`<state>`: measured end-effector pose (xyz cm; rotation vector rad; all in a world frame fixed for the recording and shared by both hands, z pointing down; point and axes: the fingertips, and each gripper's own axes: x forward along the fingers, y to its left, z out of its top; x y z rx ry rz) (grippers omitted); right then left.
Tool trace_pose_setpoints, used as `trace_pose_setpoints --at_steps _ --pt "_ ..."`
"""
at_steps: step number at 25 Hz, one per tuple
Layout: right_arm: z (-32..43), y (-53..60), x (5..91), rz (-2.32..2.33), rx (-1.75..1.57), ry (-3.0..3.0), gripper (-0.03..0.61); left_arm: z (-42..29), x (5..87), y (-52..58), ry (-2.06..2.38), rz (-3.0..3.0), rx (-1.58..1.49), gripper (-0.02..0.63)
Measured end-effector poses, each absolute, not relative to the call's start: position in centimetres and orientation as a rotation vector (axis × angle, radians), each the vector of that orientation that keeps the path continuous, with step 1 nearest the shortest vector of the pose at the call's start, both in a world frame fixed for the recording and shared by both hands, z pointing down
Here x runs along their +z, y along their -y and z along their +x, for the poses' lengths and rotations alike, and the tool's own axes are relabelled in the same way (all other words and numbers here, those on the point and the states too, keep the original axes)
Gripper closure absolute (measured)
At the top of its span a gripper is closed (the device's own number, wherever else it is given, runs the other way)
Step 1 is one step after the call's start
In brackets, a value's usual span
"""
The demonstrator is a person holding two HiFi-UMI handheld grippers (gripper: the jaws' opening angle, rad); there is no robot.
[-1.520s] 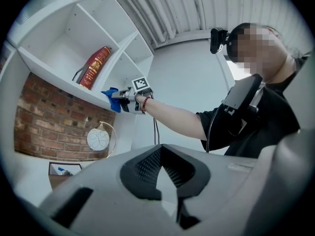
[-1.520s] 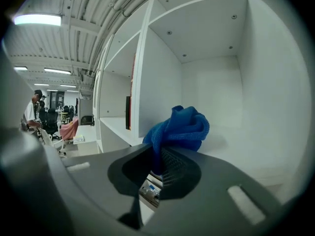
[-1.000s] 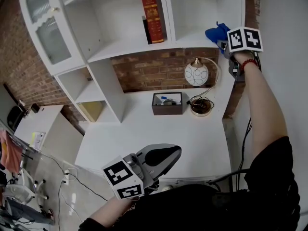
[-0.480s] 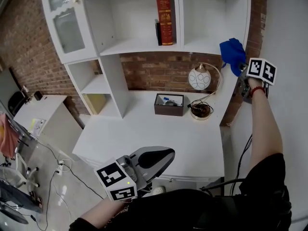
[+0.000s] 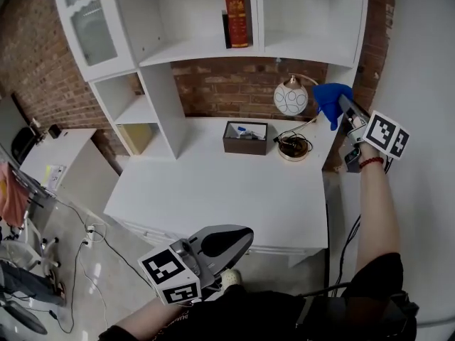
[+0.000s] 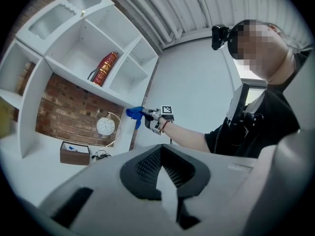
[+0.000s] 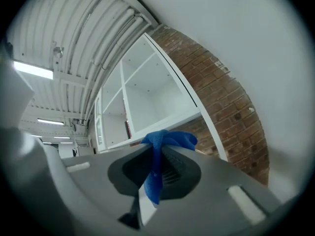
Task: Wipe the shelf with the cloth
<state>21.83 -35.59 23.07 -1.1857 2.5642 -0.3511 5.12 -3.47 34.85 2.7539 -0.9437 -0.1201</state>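
White shelf unit [image 5: 306, 48] sits on the wall above the desk [image 5: 213, 183], boards bare apart from a red book [image 5: 235, 9]. Right gripper [image 5: 343, 105] is off the unit's right end, below the lower board, jaws pinched on the blue cloth [image 5: 328, 98], which bunches out past the tips; left gripper [image 5: 240, 234] is low near the body, jaws together on nothing. To wipe well, probably lift the wad flat onto the board, press lightly, sweep the full length, and avoid the book and lamp [image 5: 290, 99].
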Motion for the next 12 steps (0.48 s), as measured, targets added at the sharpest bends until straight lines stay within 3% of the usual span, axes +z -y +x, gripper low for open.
trace_pose_setpoints --at_steps 12 --pt "16.3 19.9 23.5 -0.816 -0.285 -2.616 0.548 4.4 32.9 3.2 0.994 2.796 -0.336 0.611"
